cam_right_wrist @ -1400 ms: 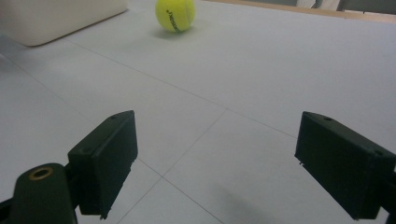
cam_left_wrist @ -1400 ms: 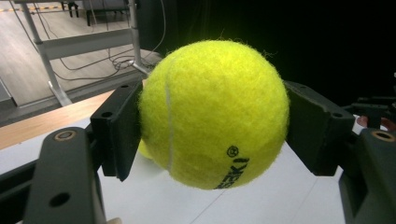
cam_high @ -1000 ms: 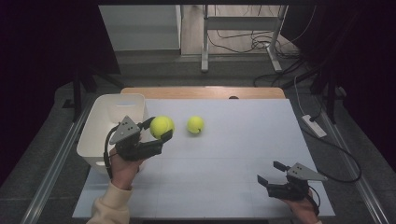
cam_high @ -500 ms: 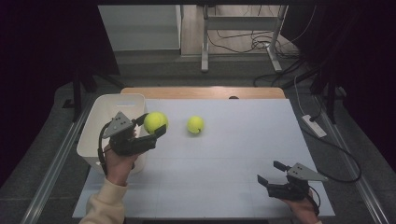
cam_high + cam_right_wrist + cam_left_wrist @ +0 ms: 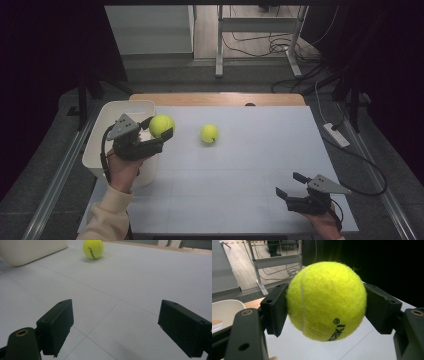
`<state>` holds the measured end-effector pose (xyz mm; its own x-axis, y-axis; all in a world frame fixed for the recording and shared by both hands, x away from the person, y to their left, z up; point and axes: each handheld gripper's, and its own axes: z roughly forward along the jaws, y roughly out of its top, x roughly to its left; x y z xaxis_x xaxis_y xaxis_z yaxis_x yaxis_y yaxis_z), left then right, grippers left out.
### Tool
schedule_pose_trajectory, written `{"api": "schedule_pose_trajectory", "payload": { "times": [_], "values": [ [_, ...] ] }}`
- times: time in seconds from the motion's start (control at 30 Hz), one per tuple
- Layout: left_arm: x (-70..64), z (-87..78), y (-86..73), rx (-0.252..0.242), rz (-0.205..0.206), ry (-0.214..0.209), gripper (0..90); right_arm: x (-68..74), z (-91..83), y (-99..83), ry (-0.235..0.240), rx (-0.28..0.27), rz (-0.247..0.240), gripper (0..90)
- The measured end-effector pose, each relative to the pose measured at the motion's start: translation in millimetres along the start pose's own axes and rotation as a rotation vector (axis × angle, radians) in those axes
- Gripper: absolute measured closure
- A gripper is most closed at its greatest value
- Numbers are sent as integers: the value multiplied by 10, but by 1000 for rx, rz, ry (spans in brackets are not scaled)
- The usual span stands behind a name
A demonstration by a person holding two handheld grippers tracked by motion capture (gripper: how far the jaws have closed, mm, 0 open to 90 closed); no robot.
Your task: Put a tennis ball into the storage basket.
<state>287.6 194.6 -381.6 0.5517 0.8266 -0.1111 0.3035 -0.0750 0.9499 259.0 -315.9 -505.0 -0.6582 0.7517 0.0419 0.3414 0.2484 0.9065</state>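
My left gripper (image 5: 161,128) is shut on a yellow tennis ball (image 5: 161,125) and holds it in the air beside the right rim of the white bin (image 5: 107,114). In the left gripper view the held tennis ball (image 5: 325,300) is clamped between both black jaws. A second tennis ball (image 5: 209,133) lies on the white table (image 5: 260,150) near its middle; the right gripper view has this second ball (image 5: 93,249) far ahead. My right gripper (image 5: 291,184) rests low at the front right of the table, open, with nothing between its jaws.
The white bin stands at the table's left edge and its corner (image 5: 30,250) appears in the right gripper view. A metal frame (image 5: 220,40) and loose cables (image 5: 270,47) lie on the floor behind the table. A power strip (image 5: 336,135) sits to the right.
My left gripper has carried the tennis ball a little to the left and back, closer to the bin. The right gripper and the second ball have stayed put.
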Motion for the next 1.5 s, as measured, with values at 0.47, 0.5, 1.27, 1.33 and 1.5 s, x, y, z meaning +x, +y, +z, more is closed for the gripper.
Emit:
{"api": "schedule_pose_trajectory", "payload": {
  "times": [0.47, 0.5, 1.27, 1.33, 1.5],
  "values": [
    [125, -2, 18, 13, -13, 35, 267, 3, 5, -1, -3, 1, 5, 133],
    [138, -4, 21, 16, -14, 39, 267, 3, 5, -1, -3, 2, 6, 133],
    [456, -23, 66, 53, -37, 124, 267, 1, 9, -1, -4, 3, 2, 135],
    [491, -30, 69, 57, -39, 135, 267, 5, 12, -1, -5, 4, 2, 135],
    [558, -34, 67, 67, -46, 150, 267, 6, 11, 0, -7, 6, 0, 135]
  ]
}}
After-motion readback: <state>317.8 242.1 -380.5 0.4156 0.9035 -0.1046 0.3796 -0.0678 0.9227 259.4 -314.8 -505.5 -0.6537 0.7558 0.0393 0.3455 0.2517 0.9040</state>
